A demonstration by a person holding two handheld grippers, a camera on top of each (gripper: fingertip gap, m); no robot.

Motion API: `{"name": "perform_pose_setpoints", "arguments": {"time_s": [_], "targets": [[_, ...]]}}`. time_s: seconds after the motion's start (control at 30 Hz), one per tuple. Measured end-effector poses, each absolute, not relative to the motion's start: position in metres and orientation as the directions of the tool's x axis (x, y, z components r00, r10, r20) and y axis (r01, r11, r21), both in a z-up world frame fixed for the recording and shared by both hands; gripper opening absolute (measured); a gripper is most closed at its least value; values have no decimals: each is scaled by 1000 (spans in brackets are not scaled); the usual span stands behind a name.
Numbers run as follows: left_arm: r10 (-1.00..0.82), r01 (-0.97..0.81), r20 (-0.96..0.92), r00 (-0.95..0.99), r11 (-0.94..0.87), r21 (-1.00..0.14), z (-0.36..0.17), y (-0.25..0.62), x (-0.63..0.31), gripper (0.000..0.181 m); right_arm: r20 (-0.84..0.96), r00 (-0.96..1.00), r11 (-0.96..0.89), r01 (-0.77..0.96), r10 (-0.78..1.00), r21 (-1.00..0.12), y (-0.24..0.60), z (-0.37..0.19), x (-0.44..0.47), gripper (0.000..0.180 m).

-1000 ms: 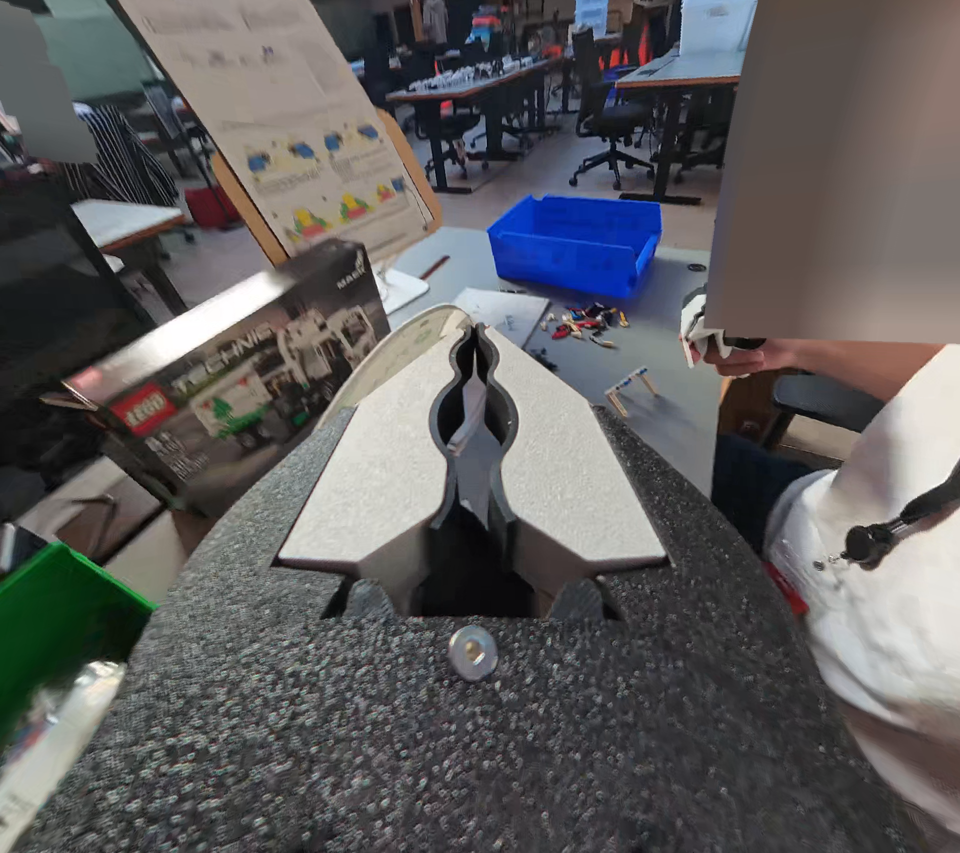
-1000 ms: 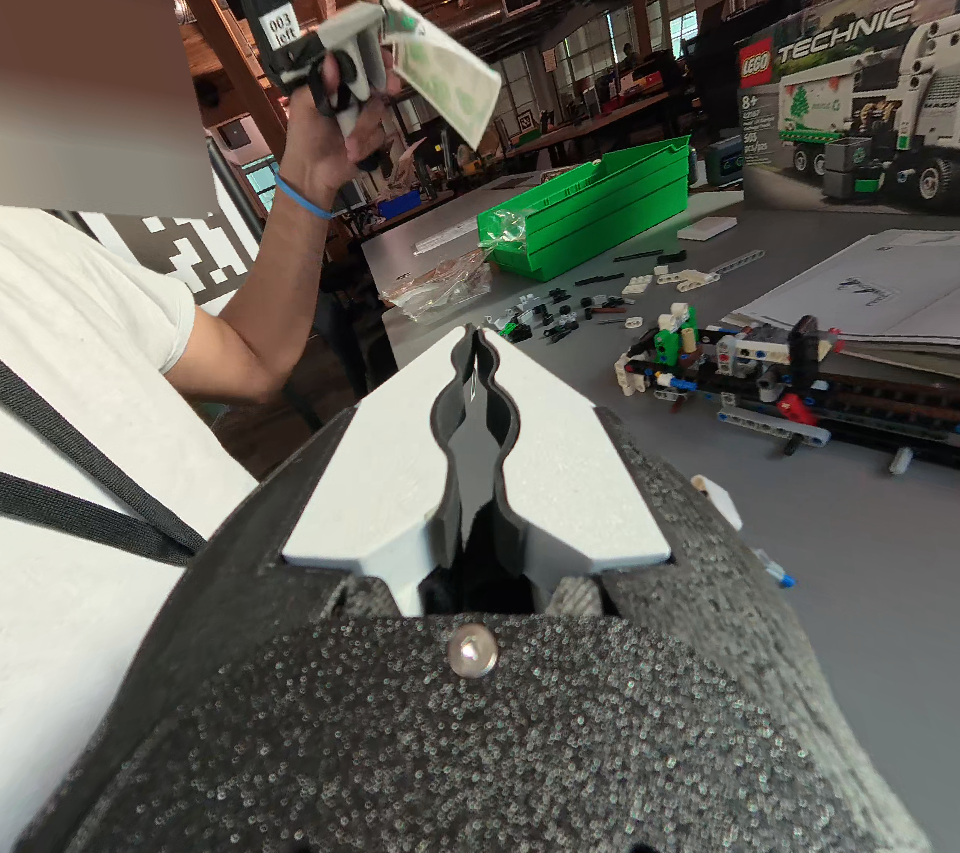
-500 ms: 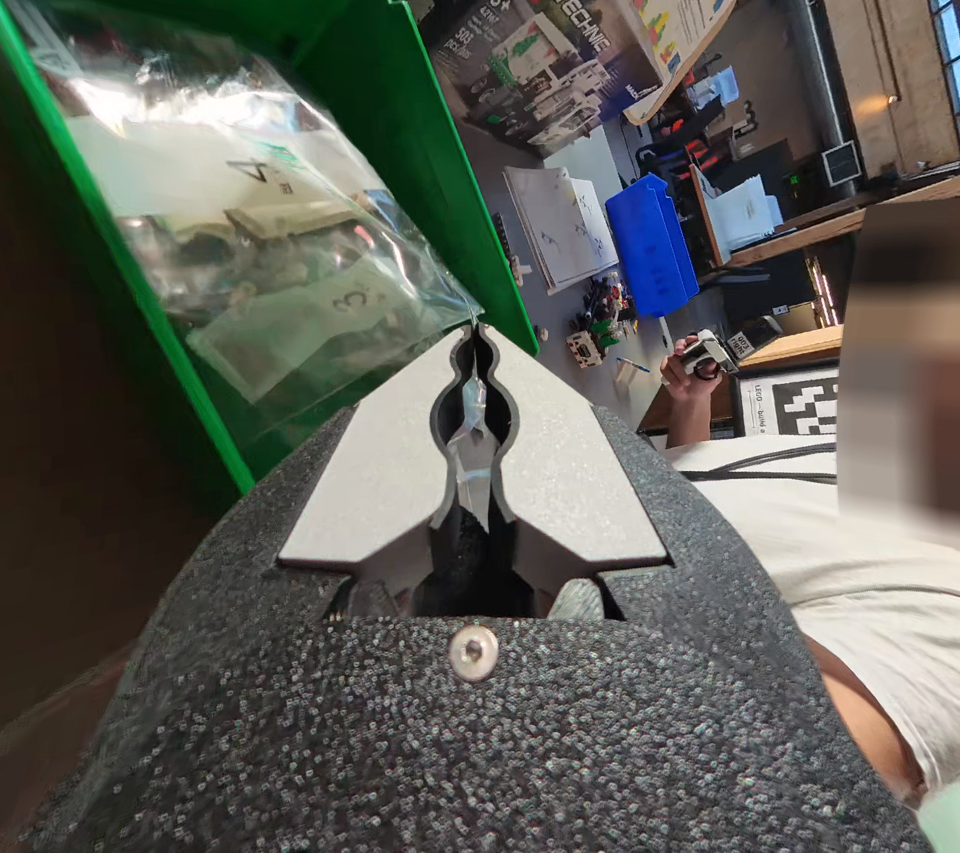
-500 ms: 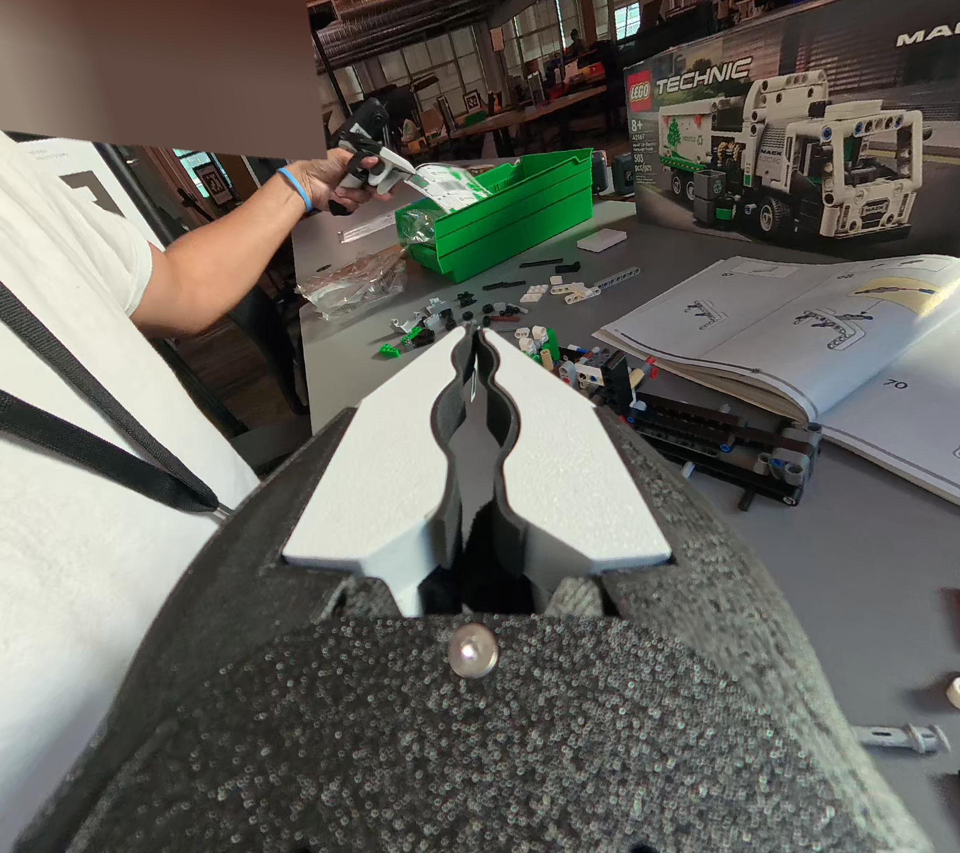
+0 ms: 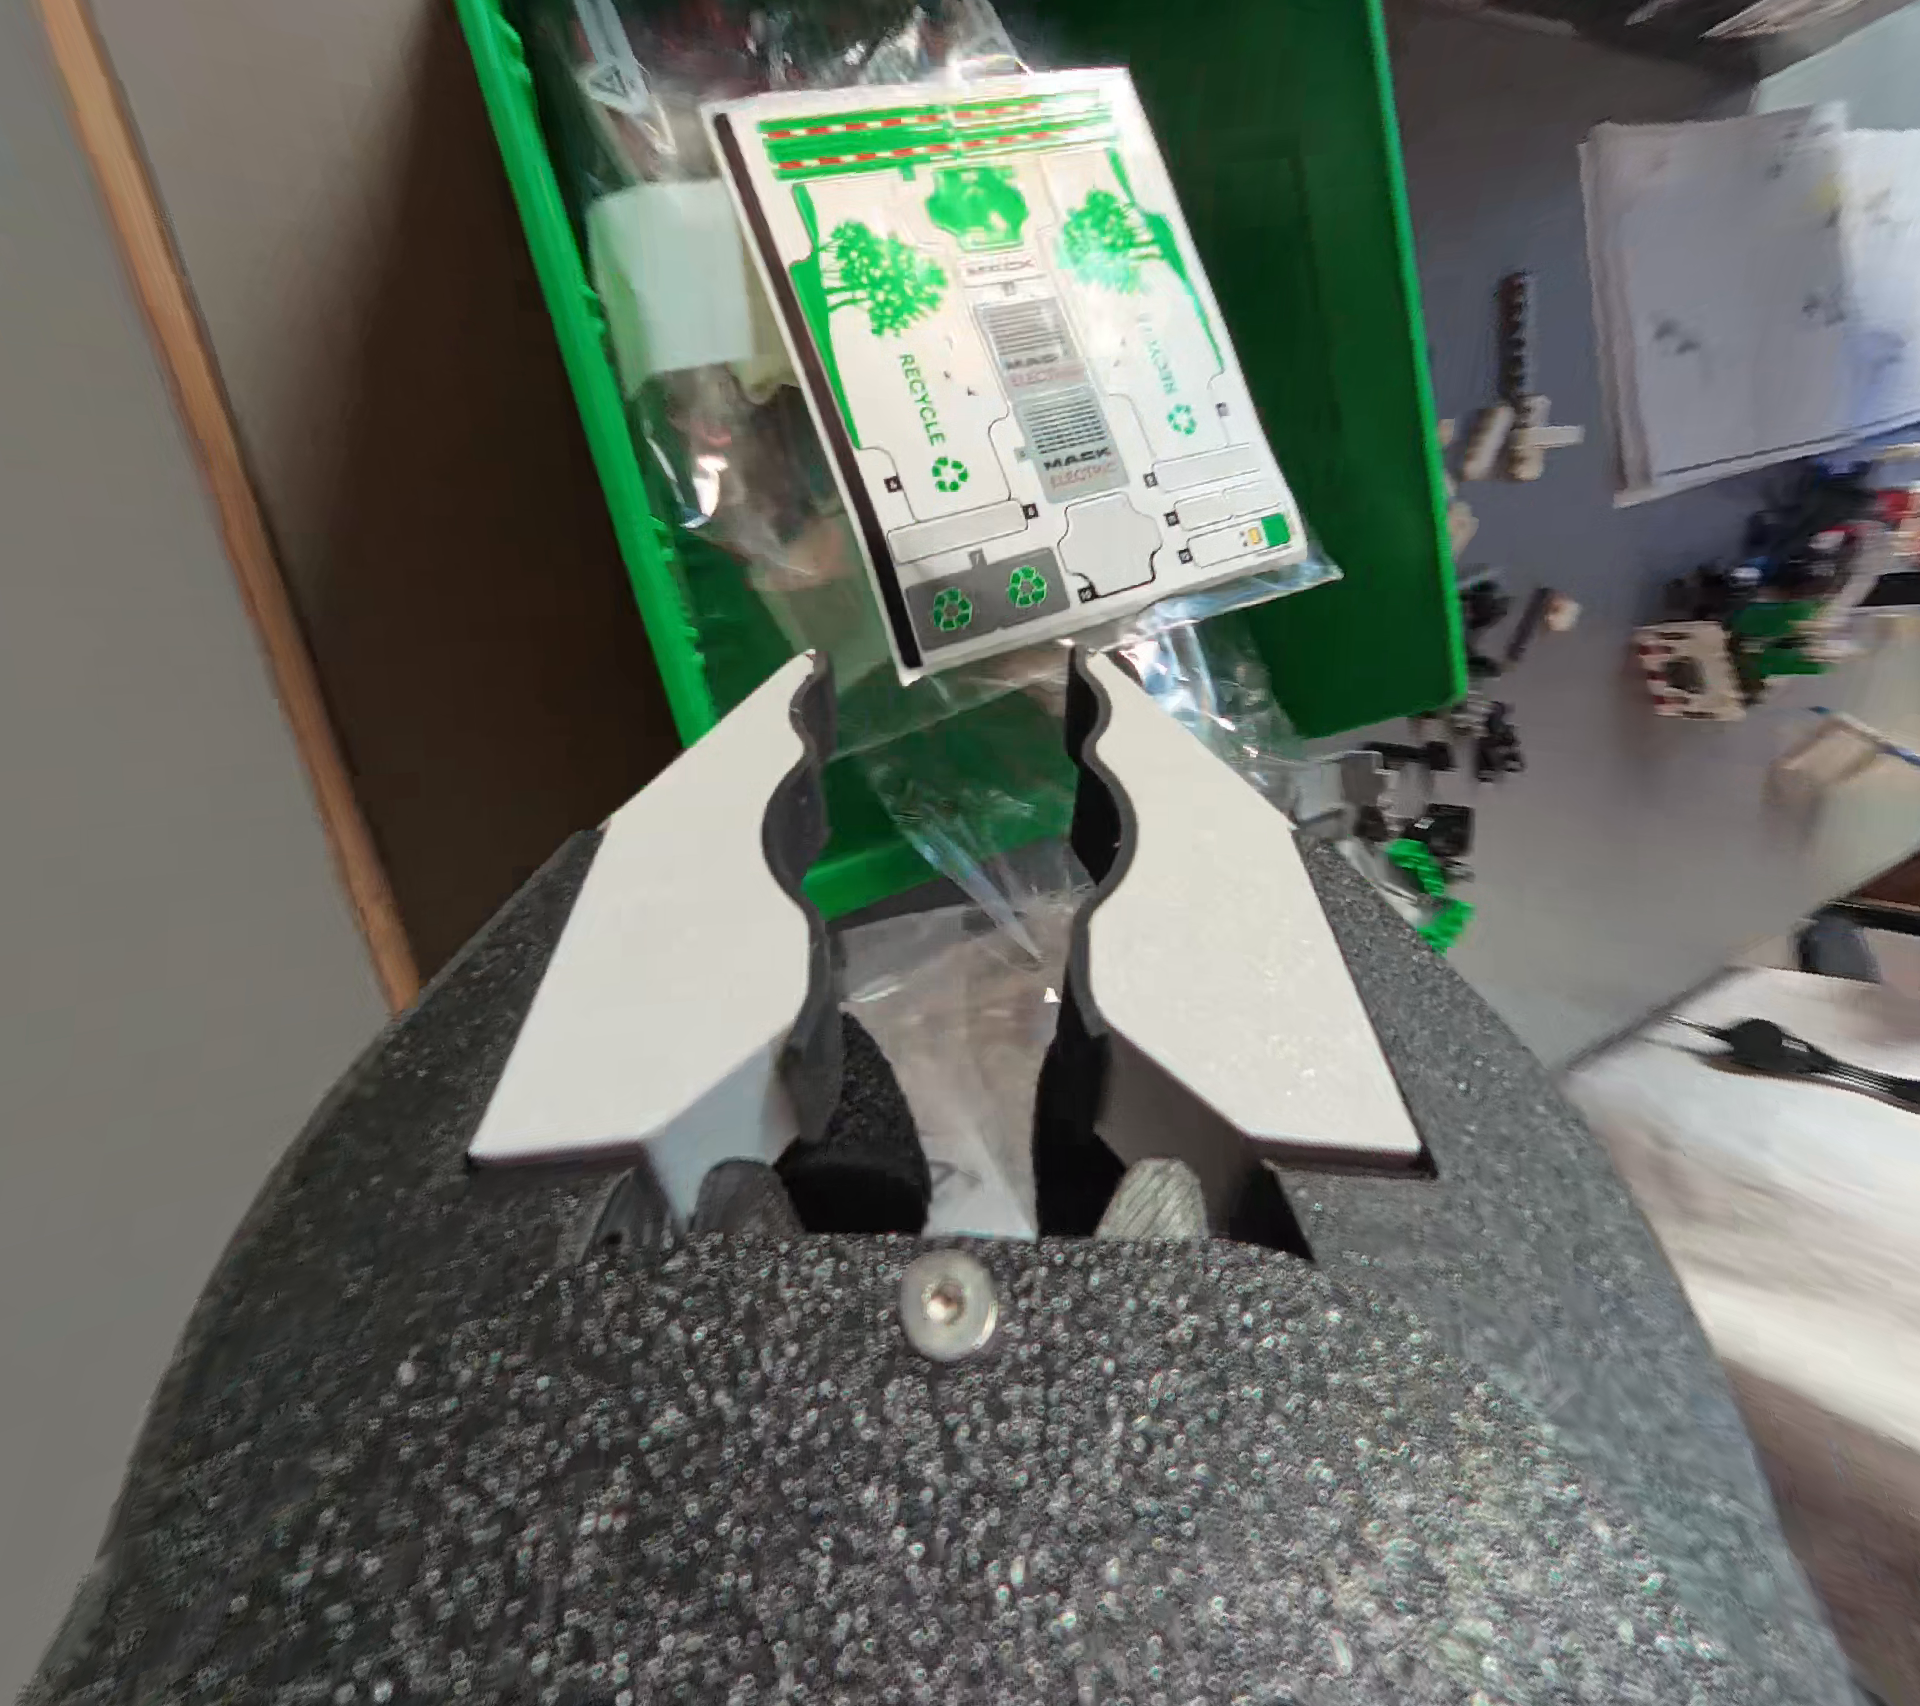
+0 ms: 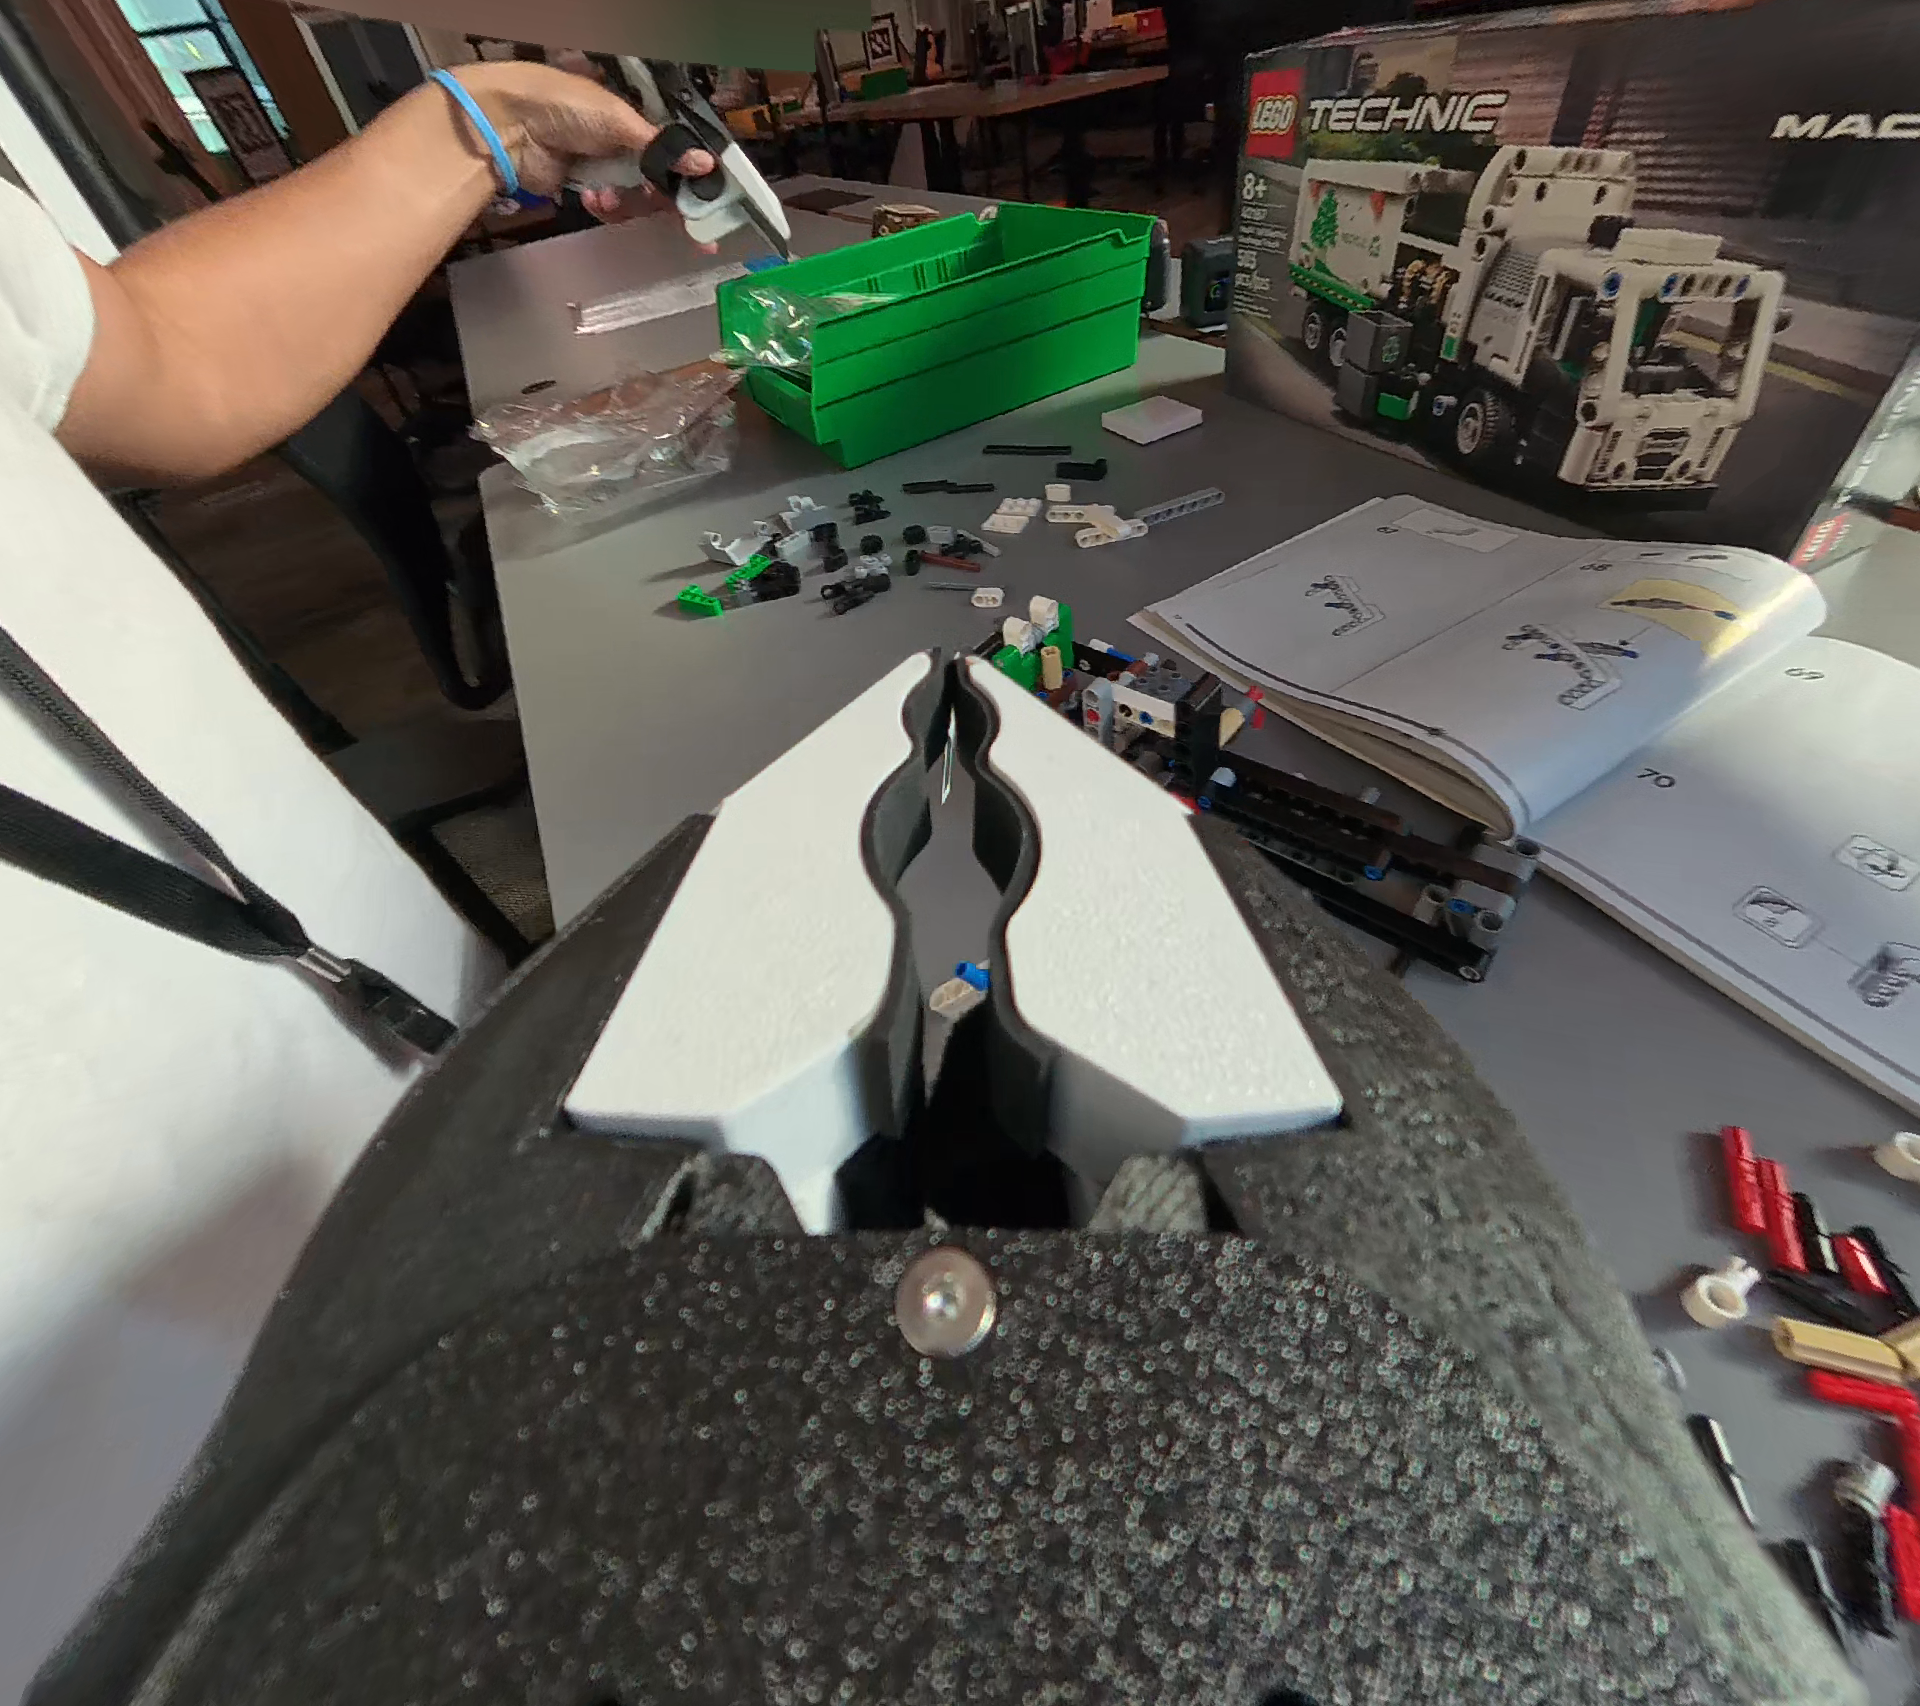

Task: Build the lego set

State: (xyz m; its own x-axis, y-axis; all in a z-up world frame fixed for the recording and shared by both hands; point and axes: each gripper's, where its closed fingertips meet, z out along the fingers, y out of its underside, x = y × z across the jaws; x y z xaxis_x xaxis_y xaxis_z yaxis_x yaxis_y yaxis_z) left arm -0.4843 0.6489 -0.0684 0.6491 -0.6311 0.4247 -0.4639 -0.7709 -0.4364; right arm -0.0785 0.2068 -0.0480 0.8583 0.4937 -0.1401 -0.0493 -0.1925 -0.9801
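Observation:
My left gripper (image 5: 940, 669) is open over a green bin (image 5: 1320, 306). A sticker sheet (image 5: 1023, 378) in a clear bag lies just past the fingertips, on top of other part bags (image 5: 686, 285) in the bin. The bag's clear tail still runs between the open jaws. My right gripper (image 6: 951, 659) is shut and held above the grey table, just in front of the partly built dark chassis (image 6: 1299, 809). In the right wrist view the left gripper (image 6: 774, 228) hangs over the left end of the green bin (image 6: 966, 347).
An open instruction booklet (image 6: 1507, 659) lies right of the chassis, with the set's box (image 6: 1558, 254) behind it. Loose small pieces (image 6: 831, 565) are scattered in front of the bin. An empty clear bag (image 6: 613, 441) lies by the table's left edge. Red and tan pieces (image 6: 1787, 1230) lie at right. The tips of one gripper are about 60 cm away from the tips of the other.
My left gripper swung down from the air to the green bin and opened, letting go of the sticker sheet bag. My right gripper stayed shut and turned a little toward the table.

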Motion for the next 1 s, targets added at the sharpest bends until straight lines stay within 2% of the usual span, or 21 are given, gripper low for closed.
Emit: {"name": "perform_pose_setpoints", "arguments": {"time_s": [0.07, 0.1, 0.23, 0.37, 0.47, 0.57, 0.67, 0.77, 0.9, 1.0], "targets": [[-687, -515, 222, 692, -686, -514, -56, 660, -490, 61, -86, 882, -163, -11, 464, -986, 204, -45, -76, 0], [-700, -532, 132, 702, -638, -557, -45, 663, -491, 63, -57, 892, -148, 11, 449, -989, 203, -44, -75, 0], [-706, -555, -131, 696, -413, -722, 14, 654, -474, 56, 72, 921, -140, 135, 382, -981, 198, -50, -72, 0], [-718, -593, -273, 640, -236, -770, 51, 602, -434, 54, 150, 919, -180, 228, 366, -957, 196, -63, -72, 0], [-770, -584, -216, 601, -238, -776, 61, 547, -403, 46, 263, 885, -160, 345, 384, -925, 194, -69, -74, 0], [-829, -598, -151, 538, -249, -762, 59, 497, -377, 45, 489, 785, -121, 567, 380, -815, 196, -78, -69, 0], [-885, -577, -87, 457, -221, -786, 52, 453, -341, 38, 742, 592, -30, 788, 315, -615, 206, -79, -60, 0], [-966, -504, 126, 224, -226, -834, 32, 384, -271, 29, 913, 366, 75, 921, 180, -383, 216, -72, -57, 0], [-924, -442, 380, -42, -324, -837, -1, 311, -179, 26, 996, 92, 119, 989, 14, -93, 224, -67, -61, 0], [-844, -543, 509, -169, -352, -763, -41, 267, -133, 26, 997, 18, 130, 992, -75, -8, 226, -61, -68, 0]]}}
